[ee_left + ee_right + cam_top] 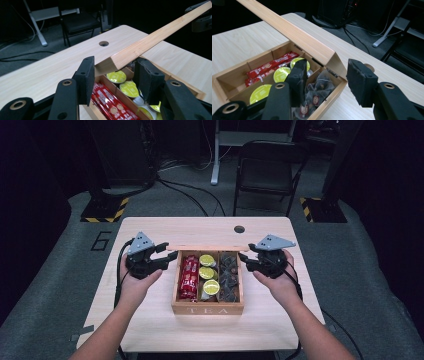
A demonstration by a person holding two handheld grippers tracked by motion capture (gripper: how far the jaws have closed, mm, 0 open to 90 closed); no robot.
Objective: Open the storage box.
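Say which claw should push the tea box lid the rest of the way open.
Left, probably. The left claw has the lid corner between its pads, one pad touching it. The right claw stands open beside the lid's other end, gripping nothing. The wooden box is already partly open.

Lid (150, 41) far end cut by frame edge; dark sachets' (317, 96) print illegible, lid-shadowed.

High view looks down over the tabletop (150, 320); both gripper views sit close, facing inward, sharing the box (207, 309) lid (150, 41).
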